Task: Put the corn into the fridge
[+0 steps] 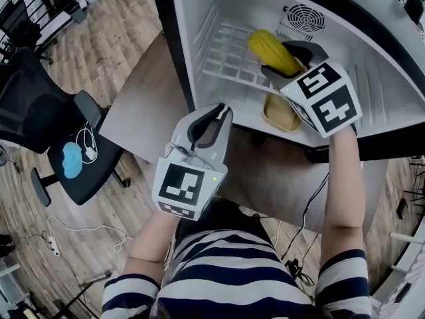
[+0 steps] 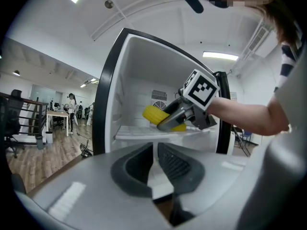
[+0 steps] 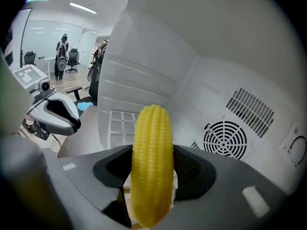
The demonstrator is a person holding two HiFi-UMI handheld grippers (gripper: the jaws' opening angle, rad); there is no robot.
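Note:
A yellow corn cob (image 1: 272, 50) sits clamped in my right gripper (image 1: 290, 60), which reaches inside the open white fridge (image 1: 372, 65) above its wire shelf (image 1: 226, 62). In the right gripper view the corn (image 3: 152, 164) stands upright between the dark jaws of my right gripper (image 3: 152, 176), with the fridge's round fan grille (image 3: 225, 139) behind it. My left gripper (image 1: 210, 119) hangs outside the fridge in front of its lower edge, jaws together and empty. From the left gripper view, my left gripper (image 2: 156, 169) faces the fridge and the corn (image 2: 158, 117).
A tan dish (image 1: 280, 113) lies on the fridge floor under the right gripper. The fridge stands on a pale table (image 1: 143, 98). A black office chair (image 1: 46, 121) with a blue item is at the left, with cables on the wooden floor.

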